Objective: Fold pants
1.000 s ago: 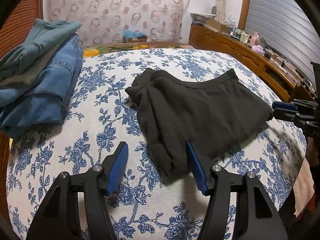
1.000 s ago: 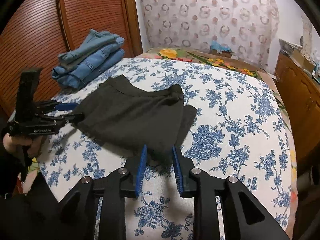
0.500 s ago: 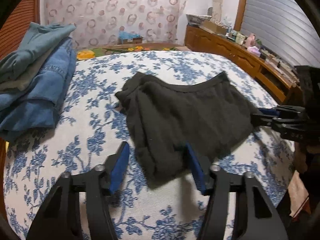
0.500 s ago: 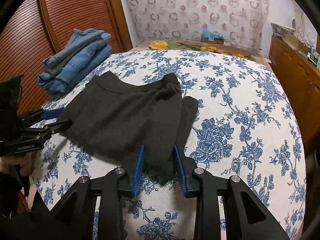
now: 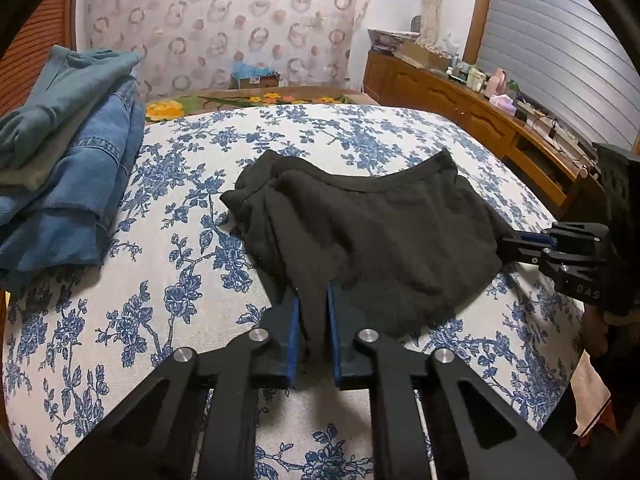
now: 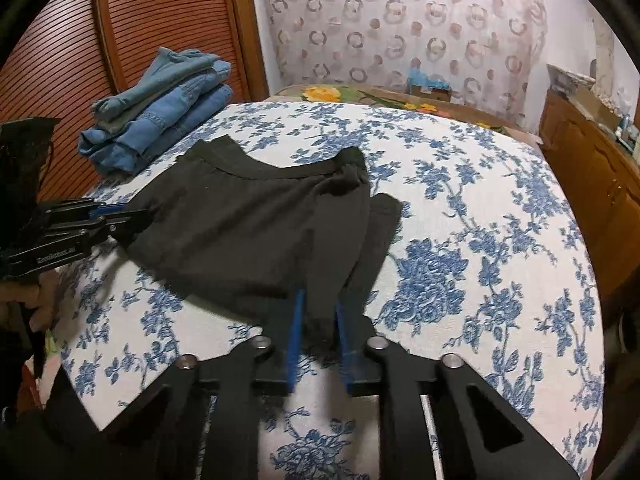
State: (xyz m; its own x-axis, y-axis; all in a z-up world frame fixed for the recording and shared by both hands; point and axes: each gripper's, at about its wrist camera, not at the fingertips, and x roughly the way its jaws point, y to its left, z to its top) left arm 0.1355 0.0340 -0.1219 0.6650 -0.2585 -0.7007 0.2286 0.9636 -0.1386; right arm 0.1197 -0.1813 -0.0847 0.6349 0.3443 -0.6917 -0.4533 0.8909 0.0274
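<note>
1. The pants (image 5: 380,232) are black, soft and matte, folded into a short wide bundle lying flat on the bed (image 5: 180,280). The waistband curves along the far edge, and one end bunches into loose folds. In my right view a narrower layer sticks out from under the top layer toward the right.

2. My left gripper (image 5: 312,312) is closing on the near edge of the pants; the blue pads have black cloth pinched between them and stand nearly together.

3. My right gripper (image 6: 318,316) is also closing on the near edge at the other end, with a tuck of cloth between its blue pads.

4. Each gripper shows in the other's view at the side of the pants, its tip at the fabric edge, with a bit of my hand behind it.

5. The bed cover is white with blue flowers, and the pants sit near its middle, toward my side.

6. A stack of jeans (image 5: 68,168) lies well apart from the pants at the far left of the bed, beside a slatted wooden door (image 6: 168,16).

7. A wooden dresser (image 5: 460,100) with small items runs along the right wall.
</note>
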